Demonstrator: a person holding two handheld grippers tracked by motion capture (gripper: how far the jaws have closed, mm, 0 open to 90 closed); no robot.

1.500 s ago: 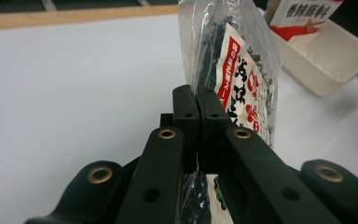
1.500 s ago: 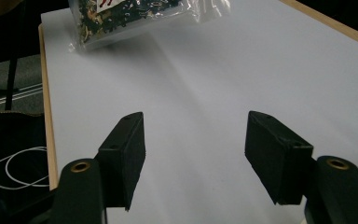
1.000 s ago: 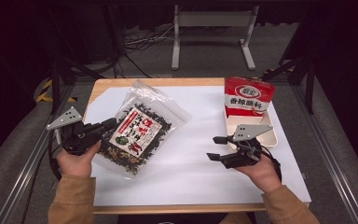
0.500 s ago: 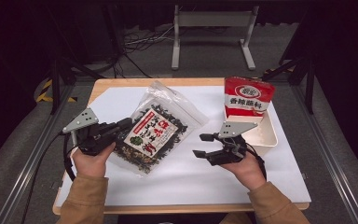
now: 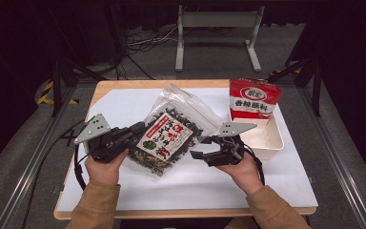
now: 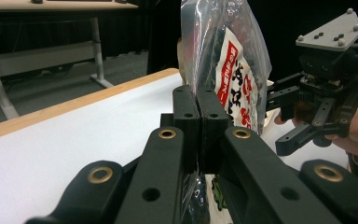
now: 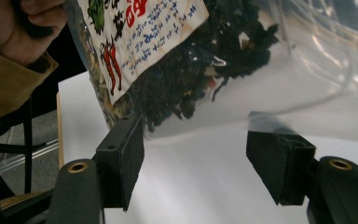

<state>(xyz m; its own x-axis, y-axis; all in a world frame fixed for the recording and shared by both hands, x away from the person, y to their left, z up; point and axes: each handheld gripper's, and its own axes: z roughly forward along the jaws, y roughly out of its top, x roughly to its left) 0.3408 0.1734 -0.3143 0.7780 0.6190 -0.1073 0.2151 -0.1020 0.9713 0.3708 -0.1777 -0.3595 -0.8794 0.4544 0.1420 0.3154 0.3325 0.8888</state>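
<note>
The left gripper [image 5: 136,130] has slid toward the middle of the table [image 5: 114,102], still pinched tight on the bag's [image 5: 169,136] edge, so the bag stands lifted between both hands. The right gripper [image 5: 205,149] has moved in beside the bag, its jaws wide apart and holding nothing.

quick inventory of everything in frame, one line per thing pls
table: 1, wood edge under a white sheet, centre of the high view
clear bag: 1, dark dried bits inside, white label with red print, mid-table, its left edge clamped by the left hand-held gripper
red-and-white packet: 1, standing in the tray at the right
tray: 1, white, right side of the table
metal stand: 1, grey, on the floor beyond the table
left hand-held gripper: 1, black, shut on the bag
right hand-held gripper: 1, black, jaws open, just short of the bag's right edge
sleeves: 2, tan, bottom edge
</note>
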